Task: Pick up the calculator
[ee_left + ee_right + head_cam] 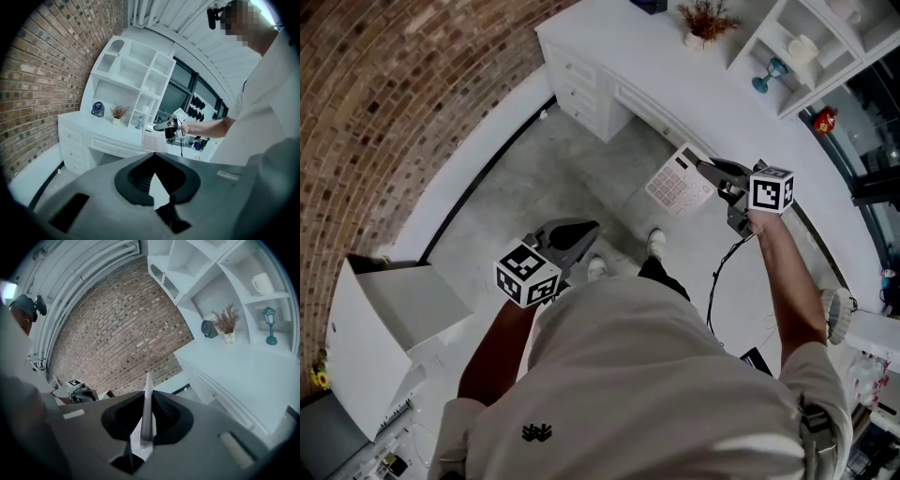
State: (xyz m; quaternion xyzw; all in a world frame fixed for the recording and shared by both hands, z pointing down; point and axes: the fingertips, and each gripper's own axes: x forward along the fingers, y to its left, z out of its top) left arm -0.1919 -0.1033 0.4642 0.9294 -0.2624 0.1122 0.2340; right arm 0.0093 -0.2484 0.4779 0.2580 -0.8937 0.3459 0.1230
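Right tool grips calculator; shelf holds mug.

The calculator is a thin, pale slab with a grid of pinkish-white keys on its face and a narrow display strip at one end. It is clamped between the jaws of the right tongs, gripped near one edge, and most of its body sticks out past the tong tips. Seen along those tongs, the calculator stands edge-on like a blade between the two pads. It hangs in the air, key face tilted upward, resting on nothing else.
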